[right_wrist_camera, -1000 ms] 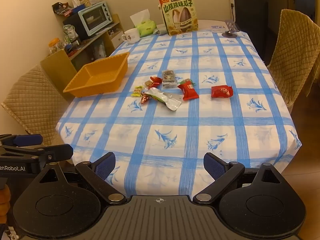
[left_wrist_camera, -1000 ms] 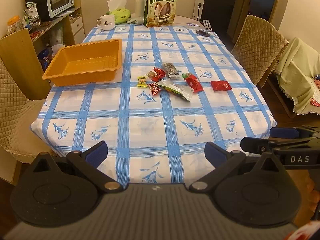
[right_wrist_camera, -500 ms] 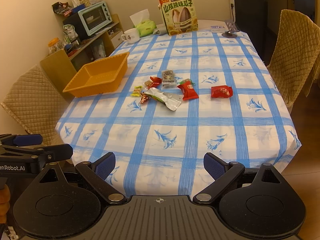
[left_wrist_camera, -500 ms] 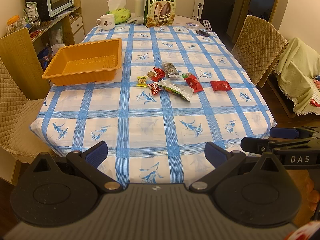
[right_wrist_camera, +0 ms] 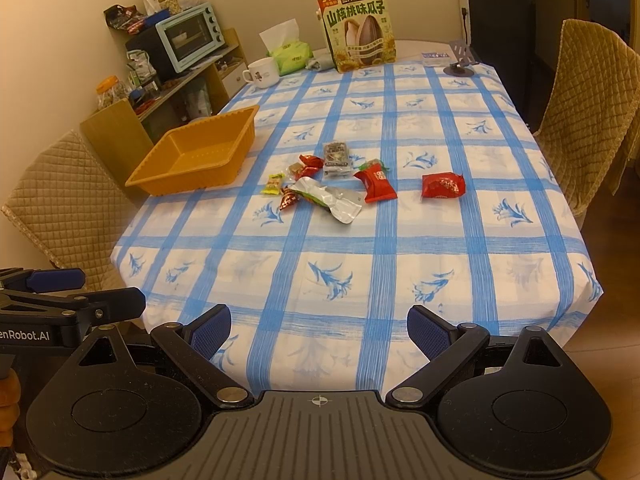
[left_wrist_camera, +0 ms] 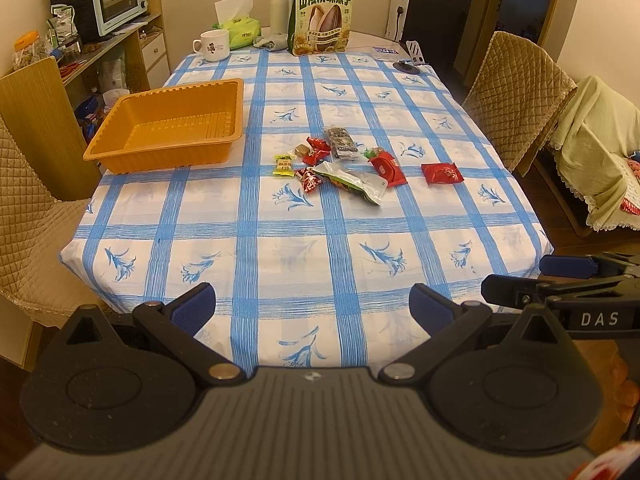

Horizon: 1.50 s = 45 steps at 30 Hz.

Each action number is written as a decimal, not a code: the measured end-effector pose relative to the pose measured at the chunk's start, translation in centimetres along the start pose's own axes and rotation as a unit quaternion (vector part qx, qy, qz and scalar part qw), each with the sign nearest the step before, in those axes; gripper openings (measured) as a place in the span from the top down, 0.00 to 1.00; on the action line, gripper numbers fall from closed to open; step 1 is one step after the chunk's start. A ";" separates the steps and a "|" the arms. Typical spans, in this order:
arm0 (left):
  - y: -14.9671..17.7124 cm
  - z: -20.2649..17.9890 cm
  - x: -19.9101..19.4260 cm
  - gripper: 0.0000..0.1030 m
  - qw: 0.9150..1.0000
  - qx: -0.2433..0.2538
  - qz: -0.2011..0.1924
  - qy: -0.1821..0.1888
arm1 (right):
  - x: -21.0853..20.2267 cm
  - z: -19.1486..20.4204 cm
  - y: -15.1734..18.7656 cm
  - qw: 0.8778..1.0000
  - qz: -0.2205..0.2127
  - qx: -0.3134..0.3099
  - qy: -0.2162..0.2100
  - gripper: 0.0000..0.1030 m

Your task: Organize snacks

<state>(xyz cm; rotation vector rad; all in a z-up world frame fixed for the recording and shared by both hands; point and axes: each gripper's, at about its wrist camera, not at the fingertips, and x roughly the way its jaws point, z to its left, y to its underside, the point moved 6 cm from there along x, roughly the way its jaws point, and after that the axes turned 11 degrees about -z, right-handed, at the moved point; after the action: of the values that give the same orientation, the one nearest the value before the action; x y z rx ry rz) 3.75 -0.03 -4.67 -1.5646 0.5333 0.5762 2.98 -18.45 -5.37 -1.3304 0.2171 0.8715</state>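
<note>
Several small snack packets lie mid-table: a red pack (left_wrist_camera: 441, 173) (right_wrist_camera: 443, 186) alone on the right, another red pack (left_wrist_camera: 387, 168) (right_wrist_camera: 375, 183), a silver-green pouch (left_wrist_camera: 352, 182) (right_wrist_camera: 326, 198), a dark packet (left_wrist_camera: 339, 143) (right_wrist_camera: 335, 154) and a yellow candy (left_wrist_camera: 283, 165) (right_wrist_camera: 272, 183). An empty orange tray (left_wrist_camera: 116, 155) (right_wrist_camera: 176, 182) stands at the table's left side. My left gripper (left_wrist_camera: 312, 308) and right gripper (right_wrist_camera: 319, 330) both hover open over the near table edge, far from the snacks, nothing between their fingers.
A large sunflower-seed bag (left_wrist_camera: 322, 16) (right_wrist_camera: 359, 28), a white mug (left_wrist_camera: 212, 44), a tissue pack (left_wrist_camera: 237, 32) and a flask (left_wrist_camera: 279, 10) stand at the far end. Quilted chairs (left_wrist_camera: 516, 96) (right_wrist_camera: 60, 204) flank the blue-checked tablecloth (left_wrist_camera: 304, 248). A shelf with a toaster oven (right_wrist_camera: 188, 38) is at left.
</note>
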 end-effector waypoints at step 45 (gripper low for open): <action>0.0 0.0 0.0 0.00 1.000 0.001 0.001 0.000 | 0.6 -0.2 -0.1 1.000 0.000 0.003 0.000 0.08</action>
<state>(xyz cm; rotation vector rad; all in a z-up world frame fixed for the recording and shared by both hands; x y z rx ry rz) 3.73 -0.05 -4.68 -1.5627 0.5353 0.5782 3.55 -18.36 -5.69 -1.3250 0.2206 0.8706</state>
